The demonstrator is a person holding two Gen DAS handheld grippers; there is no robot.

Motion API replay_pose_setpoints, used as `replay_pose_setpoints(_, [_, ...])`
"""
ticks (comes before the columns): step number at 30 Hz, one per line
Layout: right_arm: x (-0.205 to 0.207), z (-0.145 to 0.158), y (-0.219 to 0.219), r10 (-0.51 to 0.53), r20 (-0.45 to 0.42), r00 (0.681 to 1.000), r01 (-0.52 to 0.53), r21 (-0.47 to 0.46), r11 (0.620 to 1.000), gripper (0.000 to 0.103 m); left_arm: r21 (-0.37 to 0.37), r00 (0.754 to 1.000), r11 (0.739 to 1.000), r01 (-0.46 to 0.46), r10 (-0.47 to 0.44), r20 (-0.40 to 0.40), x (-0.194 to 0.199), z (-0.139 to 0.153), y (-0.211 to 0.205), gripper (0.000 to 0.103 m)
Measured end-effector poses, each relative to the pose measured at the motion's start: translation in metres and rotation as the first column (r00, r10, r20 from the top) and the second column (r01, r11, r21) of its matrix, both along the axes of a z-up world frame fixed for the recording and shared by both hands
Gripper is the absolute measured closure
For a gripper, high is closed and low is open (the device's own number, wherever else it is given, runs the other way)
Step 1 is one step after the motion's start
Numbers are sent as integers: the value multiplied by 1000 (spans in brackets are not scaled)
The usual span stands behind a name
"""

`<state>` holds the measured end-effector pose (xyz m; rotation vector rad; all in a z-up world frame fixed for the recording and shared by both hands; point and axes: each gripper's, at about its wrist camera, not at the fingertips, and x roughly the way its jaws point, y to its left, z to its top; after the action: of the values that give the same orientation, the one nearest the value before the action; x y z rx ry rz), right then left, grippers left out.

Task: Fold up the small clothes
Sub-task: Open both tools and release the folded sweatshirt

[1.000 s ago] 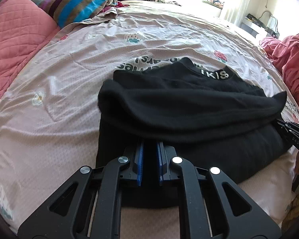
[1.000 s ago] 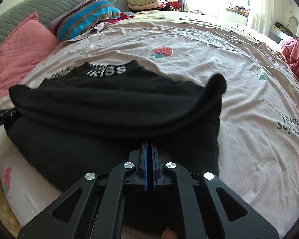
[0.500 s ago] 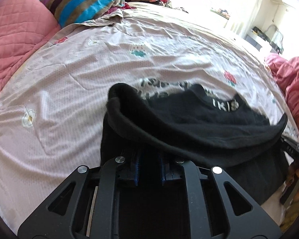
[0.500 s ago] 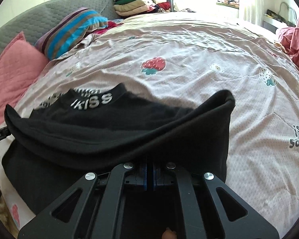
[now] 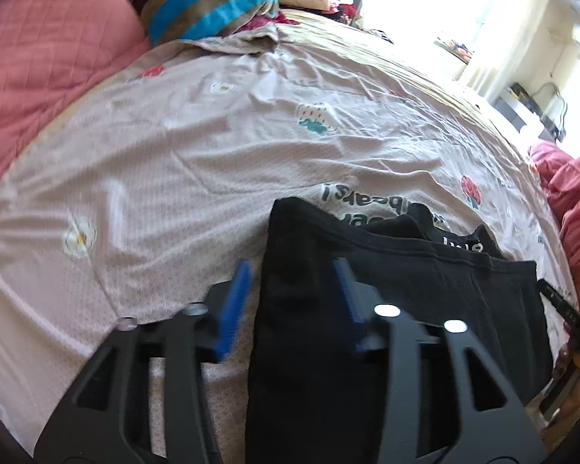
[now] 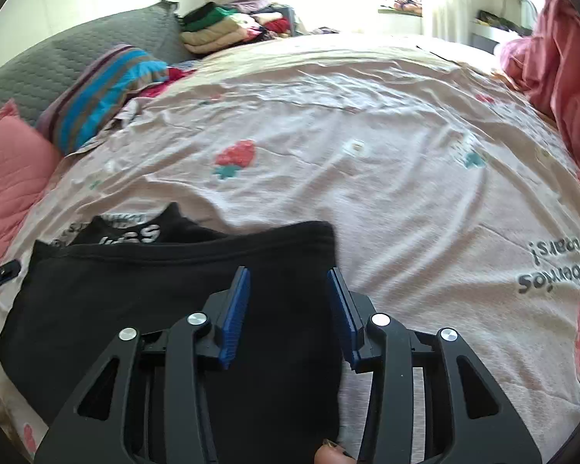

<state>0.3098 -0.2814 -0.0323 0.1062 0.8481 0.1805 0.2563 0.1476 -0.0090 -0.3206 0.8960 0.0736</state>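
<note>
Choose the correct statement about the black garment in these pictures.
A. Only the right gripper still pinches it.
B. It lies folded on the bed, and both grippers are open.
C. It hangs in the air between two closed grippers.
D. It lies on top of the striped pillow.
B: the black garment lies folded on the bedsheet, with the left gripper and right gripper jaws standing apart, pads off the cloth.

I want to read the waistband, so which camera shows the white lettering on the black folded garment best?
The right wrist view. There the white lettering on the black folded garment shows larger and less covered, though blurred. In the left wrist view the lettering is smaller, and the folded-over edge hides part of it.
</note>
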Motion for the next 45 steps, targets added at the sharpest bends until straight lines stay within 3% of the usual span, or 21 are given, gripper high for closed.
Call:
replay_pose_setpoints(2, [3, -4, -6, -14, -24, 1000, 14, 6, 1000, 53, -30, 1000, 1000, -8, 8, -6, -2, -5, 4, 56])
replay_pose_setpoints(7, [5, -14, -12, -5, -73, 997, 9, 60, 998, 55, -59, 1000, 998, -7, 6, -16, -6, -18, 3, 59])
replay_pose_setpoints(8, [4, -15, -12, 6, -75, 997, 0, 71, 997, 67, -67, 1000, 998, -8, 7, -20, -7, -22, 3, 66])
replay_pose_setpoints(9, [3, -16, -10, 16, -76, 997, -10, 78, 997, 76, -69, 1000, 998, -8, 7, -20, -7, -23, 2, 86])
replay_pose_setpoints(10, [2, -15, -9, 17, -71, 997, -12, 72, 997, 88, -64, 1000, 998, -3, 1, -18, -8, -25, 1, 97])
replay_pose_setpoints(11, [0, -13, -8, 10, -58, 998, -7, 55, 998, 96, -50, 1000, 999, -2, 1, -16, -8, -24, -1, 99])
replay_pose_setpoints(13, [-6, -6, -9, 8, -24, 1000, -6, 49, 999, 96, -20, 1000, 1000, 0, 1, 5, -10, -19, -3, 99])
replay_pose_setpoints(16, [-10, -3, -17, -37, 4, 999, 36, 43, 998, 96, 12, 1000, 1000, -4, 4, 27, -12, -13, -2, 99])
replay_pose_setpoints(19, [-8, -15, -16, -45, -46, 998, 45, 9, 999, 95, 39, 1000, 999, -6, 6, -6, -11, -25, -4, 99])
replay_pose_setpoints(23, [-23, -9, -18, -81, -39, 996, 80, -32, 996, 67, 64, 1000, 998, -17, 18, -10, -20, -32, -6, 95])
replay_pose_setpoints(27, [-47, 4, -16, -43, 10, 999, 43, -33, 999, 65, 80, 999, 996, -32, 31, 16, -35, -16, -7, 87])
replay_pose_setpoints(29, [-60, 9, -11, -2, 33, 999, 4, -36, 999, 55, 87, 999, 996, -28, 26, 32, -45, -7, -11, 78])
replay_pose_setpoints(33, [-86, 17, 8, 101, 49, 994, -98, -59, 993, 55, 69, 999, 998, 6, -9, 52, -63, 4, -28, 70])
replay_pose_setpoints(37, [-103, 15, 27, 182, 20, 983, -181, -71, 981, 55, 79, 996, 994, 81, -84, 34, -77, 3, -52, 70])
replay_pose_setpoints(42, [-119, 6, 39, 225, -23, 974, -226, -81, 971, 55, 128, 990, 982, 142, -140, -25, -87, -11, -73, 64])
replay_pose_setpoints(45, [-124, -1, 37, 216, -53, 975, -220, -83, 972, 53, 111, 990, 984, 139, -137, -32, -91, -16, -70, 63])
